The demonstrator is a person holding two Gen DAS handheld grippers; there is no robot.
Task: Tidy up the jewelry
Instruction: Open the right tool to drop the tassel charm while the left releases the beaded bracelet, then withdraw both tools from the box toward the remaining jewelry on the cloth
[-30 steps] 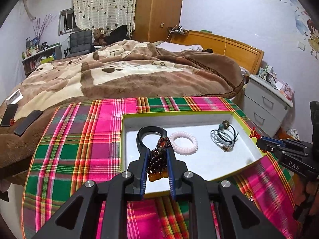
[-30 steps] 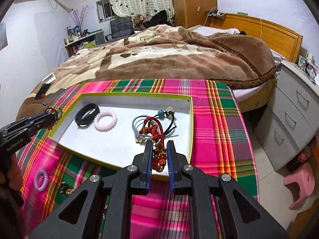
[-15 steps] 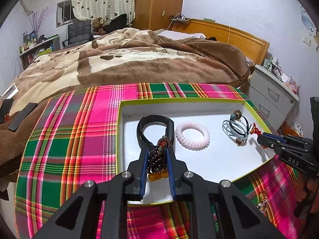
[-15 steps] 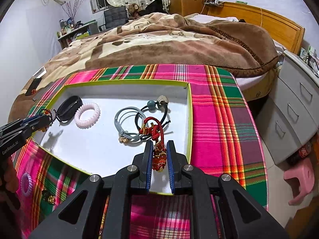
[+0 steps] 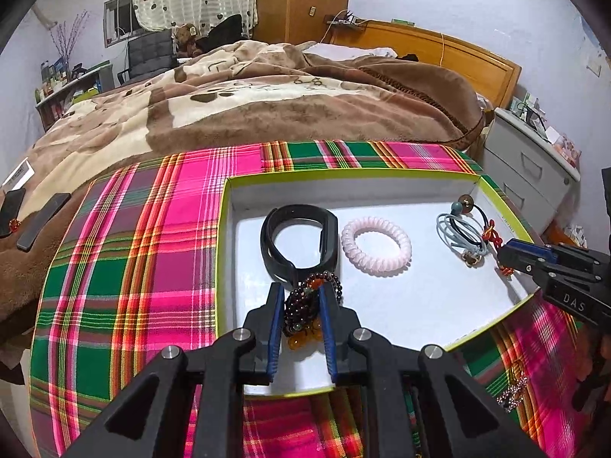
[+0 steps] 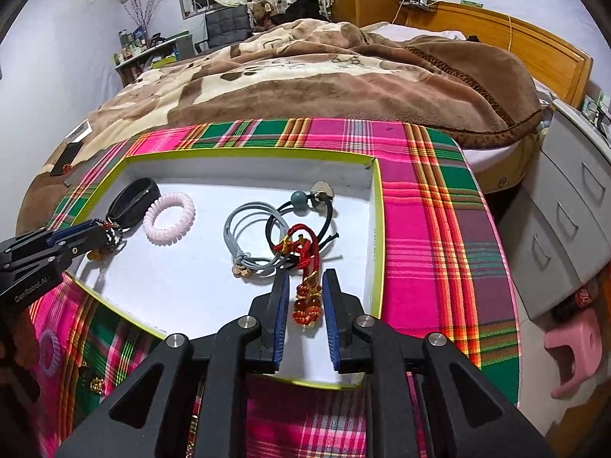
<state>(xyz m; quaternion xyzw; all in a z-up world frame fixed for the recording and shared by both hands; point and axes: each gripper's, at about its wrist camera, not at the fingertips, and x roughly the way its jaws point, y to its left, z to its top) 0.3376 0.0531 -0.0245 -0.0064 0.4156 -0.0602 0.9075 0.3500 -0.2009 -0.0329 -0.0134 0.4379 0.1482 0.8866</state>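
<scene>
A white tray with a lime rim lies on a plaid cloth. In it are a black band, a pink coil tie, and grey and black hair ties. My left gripper has its jaws parted around a dark red bead bracelet resting in the tray. My right gripper has its jaws parted around a red knotted cord bracelet lying in the tray.
On the cloth outside the tray lie a purple coil tie, a small gold piece and a sparkly trinket. A bed with a brown blanket is behind; a grey drawer unit and a pink stool are right.
Both grippers lowered into the tray and their jaws opened, letting the bead bracelet and the red cord bracelet rest on the tray floor.
</scene>
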